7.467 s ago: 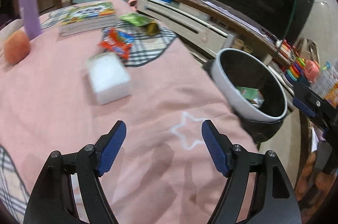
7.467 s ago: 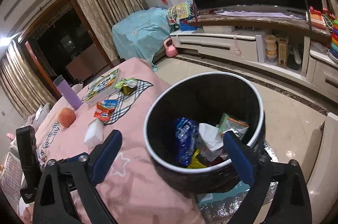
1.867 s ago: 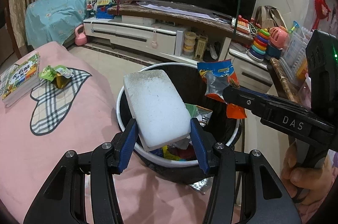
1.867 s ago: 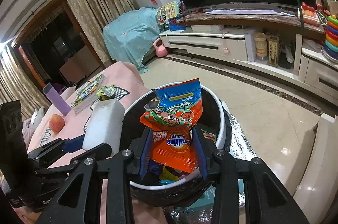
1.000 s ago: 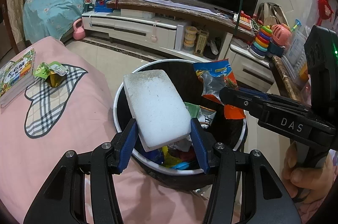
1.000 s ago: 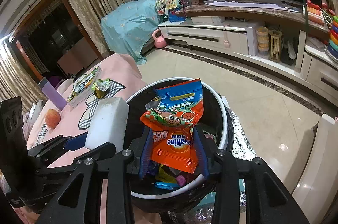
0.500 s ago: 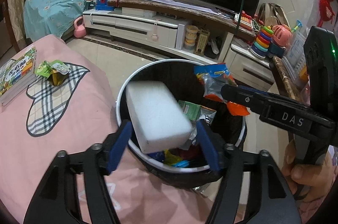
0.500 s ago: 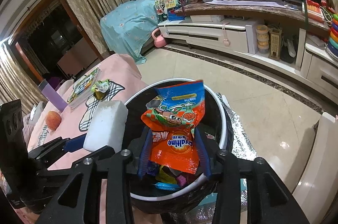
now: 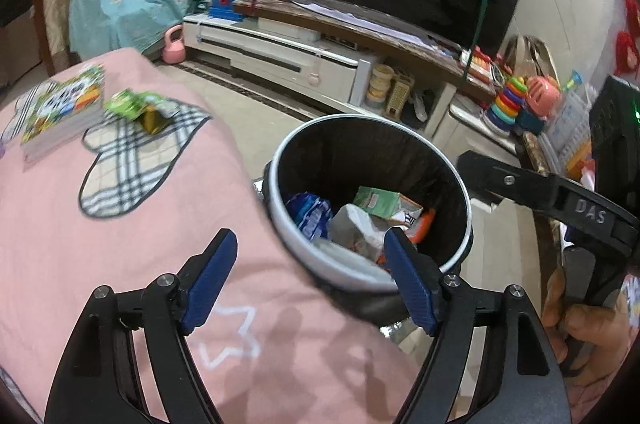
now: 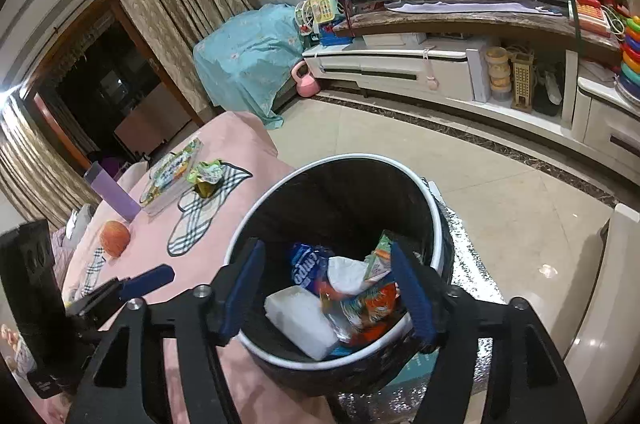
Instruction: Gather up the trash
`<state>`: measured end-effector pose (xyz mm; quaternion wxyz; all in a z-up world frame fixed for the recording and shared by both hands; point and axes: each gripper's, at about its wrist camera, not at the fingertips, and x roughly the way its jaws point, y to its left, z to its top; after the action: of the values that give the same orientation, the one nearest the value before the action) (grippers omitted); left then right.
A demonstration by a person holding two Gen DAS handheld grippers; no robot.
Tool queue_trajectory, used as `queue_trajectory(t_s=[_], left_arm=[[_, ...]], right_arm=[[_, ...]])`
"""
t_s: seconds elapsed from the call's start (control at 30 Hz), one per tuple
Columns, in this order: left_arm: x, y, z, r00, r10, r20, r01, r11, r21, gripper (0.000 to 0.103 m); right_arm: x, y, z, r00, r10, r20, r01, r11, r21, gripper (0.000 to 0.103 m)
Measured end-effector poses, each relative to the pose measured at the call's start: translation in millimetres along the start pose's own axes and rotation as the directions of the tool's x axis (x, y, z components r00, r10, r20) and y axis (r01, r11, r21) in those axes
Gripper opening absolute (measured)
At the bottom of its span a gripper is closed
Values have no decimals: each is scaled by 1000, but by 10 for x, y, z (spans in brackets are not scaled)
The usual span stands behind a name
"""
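Observation:
A black trash bin with a white rim (image 9: 276, 180) (image 10: 438, 220) stands by the pink-covered table. Inside lie a white foam block (image 10: 300, 320) (image 9: 340, 252), an orange snack bag (image 10: 368, 312), a blue wrapper (image 10: 302, 266) (image 9: 310, 210) and a green carton (image 9: 378, 200). My left gripper (image 9: 310, 278) hangs over the table edge and the bin's near rim, jaws opening, nothing between them. My right gripper (image 10: 332, 296) hovers over the bin, jaws opening, the dropped bag lying free below them. A green wrapper (image 9: 130, 104) (image 10: 208, 172) lies on the table's plaid patch.
A book (image 9: 60, 108) (image 10: 172, 176), a purple bottle (image 10: 110, 192) and an orange fruit (image 10: 115, 233) sit on the pink table (image 9: 120, 224). A TV stand (image 10: 420, 68) with toys lines the far wall. A hand (image 9: 576, 320) holds the right gripper's handle.
Both grippers opened. The white foam block fell from the left one and the orange snack bag from the right one into the bin. The left gripper drew back over the table edge.

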<state>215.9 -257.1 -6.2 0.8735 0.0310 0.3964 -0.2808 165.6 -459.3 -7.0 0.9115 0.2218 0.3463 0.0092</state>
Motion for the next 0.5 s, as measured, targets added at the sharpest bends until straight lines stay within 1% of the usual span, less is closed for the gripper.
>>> queue_trajectory(t_s=[0.07,0.13,0.3,0.43,0.5], left_arm=[[-98,72,-99,1000,2,14,-1,1000,-29,78],[-215,134,-194,999,6,35,-4,999,-50,79],[-535,331,-460,996,22,89,-13,994,-106,86],[-767,505,-669,991,56,122,-38,988,-149,88],[-871,576,-755,988,70,139,-46,985,-169,88]], right_arm=[[-78,54,-61,1000,5,24,-5,1000,6,79],[-155,118,-139,999,12,47,-13,1000,17,88],[-337,318,-368,994,23,107,-25,999,22,96],[-447,524,-607,988,45,145,-46,999,5,99],[-490,582,-699,986,56,158,-58,998,6,100]])
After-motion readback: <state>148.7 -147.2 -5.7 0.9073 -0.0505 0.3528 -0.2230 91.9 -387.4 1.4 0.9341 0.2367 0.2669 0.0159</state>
